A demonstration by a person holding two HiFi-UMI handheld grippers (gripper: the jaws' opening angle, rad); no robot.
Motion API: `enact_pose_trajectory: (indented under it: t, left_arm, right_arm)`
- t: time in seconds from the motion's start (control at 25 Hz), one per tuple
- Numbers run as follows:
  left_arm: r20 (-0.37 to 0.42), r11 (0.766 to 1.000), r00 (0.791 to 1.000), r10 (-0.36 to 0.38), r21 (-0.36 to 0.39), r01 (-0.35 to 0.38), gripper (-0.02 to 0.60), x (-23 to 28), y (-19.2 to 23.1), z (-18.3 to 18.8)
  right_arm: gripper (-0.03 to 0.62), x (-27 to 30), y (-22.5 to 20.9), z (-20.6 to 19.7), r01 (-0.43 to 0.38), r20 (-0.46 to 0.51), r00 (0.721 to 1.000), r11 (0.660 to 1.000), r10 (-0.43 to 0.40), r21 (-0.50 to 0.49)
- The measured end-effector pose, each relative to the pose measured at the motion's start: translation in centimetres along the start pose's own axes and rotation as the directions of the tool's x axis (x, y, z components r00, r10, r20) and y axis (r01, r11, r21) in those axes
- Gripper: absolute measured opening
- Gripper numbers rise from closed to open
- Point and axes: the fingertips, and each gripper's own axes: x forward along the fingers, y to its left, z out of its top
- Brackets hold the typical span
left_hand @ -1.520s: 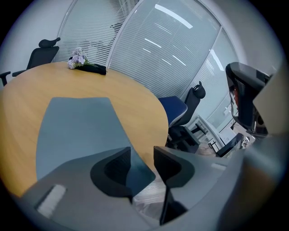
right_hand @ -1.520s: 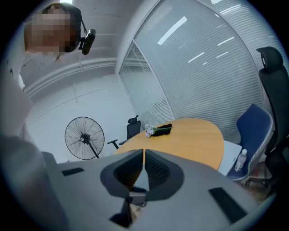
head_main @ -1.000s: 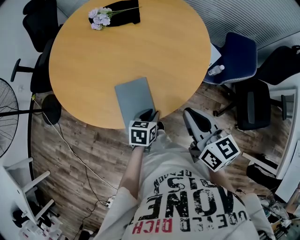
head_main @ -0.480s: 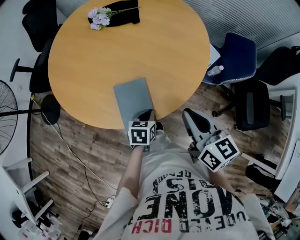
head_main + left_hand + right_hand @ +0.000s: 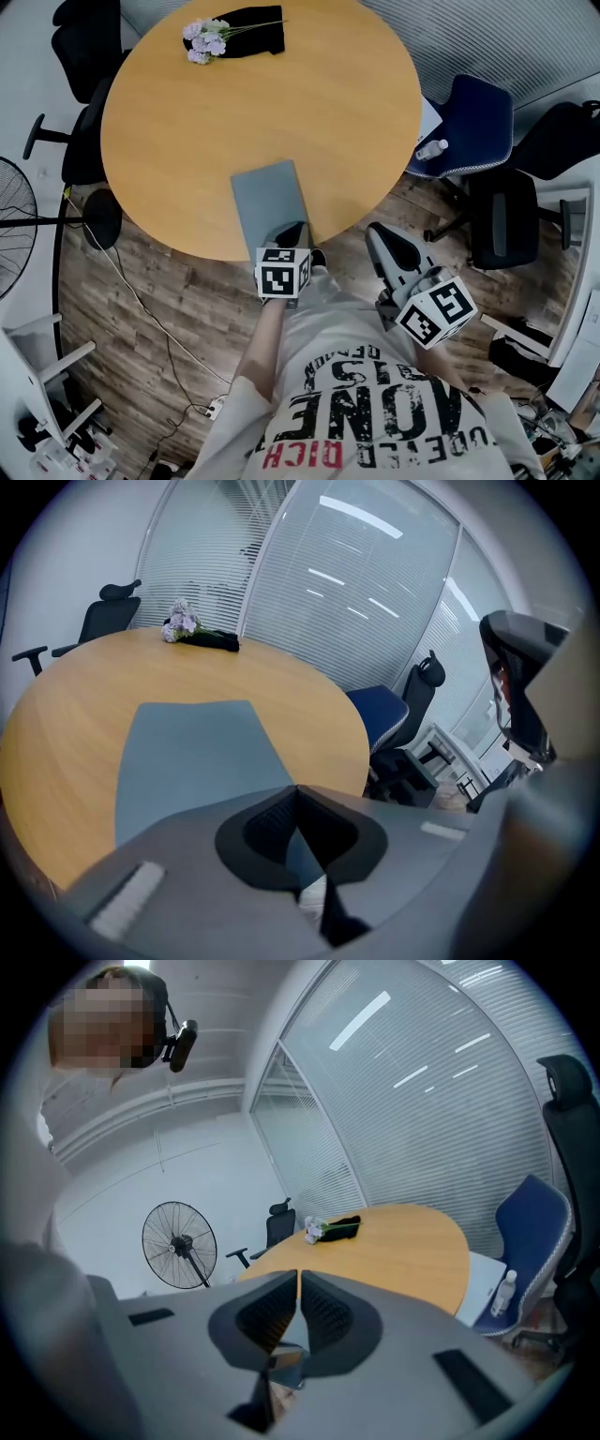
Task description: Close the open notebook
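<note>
Left gripper point(image 5: 293, 231), newly closed, notebook point(image 5: 267, 192) edge

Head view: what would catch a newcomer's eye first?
A grey notebook lies closed at the near edge of the round wooden table. The left gripper sits at its near end, jaws just closed together with nothing visible between them; the right gripper hangs off the table. Lilac flowers on a black cloth lie at the far edge.
</note>
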Motion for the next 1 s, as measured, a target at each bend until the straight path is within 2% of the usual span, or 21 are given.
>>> enact_pose_trajectory:
  t: [0.48, 0.84, 1.0]
  left_arm:
    - [0.19, 1.0, 0.982, 0.015, 0.003, -0.016, 0.011, -4.4, -0.1, 6.2]
    - [0.337, 0.998, 0.941, 0.023, 0.042, -0.039, 0.011, -8.2, -1.2, 10.6]
    - [0.407, 0.997, 0.913, 0.011, 0.067, -0.042, 0.011, -10.6, -2.1, 12.7]
  right_arm:
    - [0.02, 0.1, 0.8, 0.5, -0.026, 0.014, 1.0, 1.0, 0.026, -0.01]
    - [0.02, -0.1, 1.7, 0.6, -0.052, 0.02, 0.998, 0.998, 0.052, -0.024]
    - [0.02, -0.1, 2.3, 0.8, -0.067, 0.024, 0.997, 0.997, 0.068, -0.036]
